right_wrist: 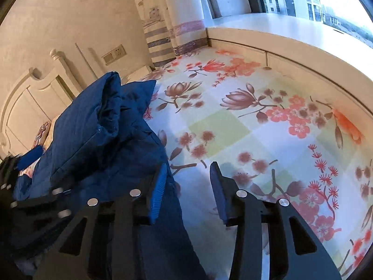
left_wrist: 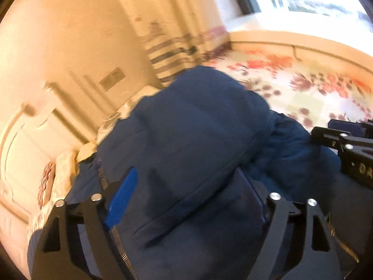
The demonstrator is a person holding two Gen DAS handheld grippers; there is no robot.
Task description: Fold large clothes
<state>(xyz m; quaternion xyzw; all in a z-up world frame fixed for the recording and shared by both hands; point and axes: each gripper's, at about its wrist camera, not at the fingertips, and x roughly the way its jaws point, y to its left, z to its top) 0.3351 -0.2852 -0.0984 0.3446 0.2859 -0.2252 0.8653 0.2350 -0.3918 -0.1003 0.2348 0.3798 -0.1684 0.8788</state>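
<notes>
The left gripper [left_wrist: 188, 200] points down over the navy jacket [left_wrist: 198, 126], its blue fingers [left_wrist: 121, 198] spread wide with a padded fold between them. The right gripper [right_wrist: 188, 191] angles down at the jacket's edge, fingers [right_wrist: 158, 193] parted, nothing between them.

The jacket [right_wrist: 98, 128] lay bunched on the bed [right_wrist: 233, 121] toward the headboard [right_wrist: 30, 98], left of my right hand-held gripper [right_wrist: 188, 186]; the window ledge [right_wrist: 279, 32] ran behind the bed.
</notes>
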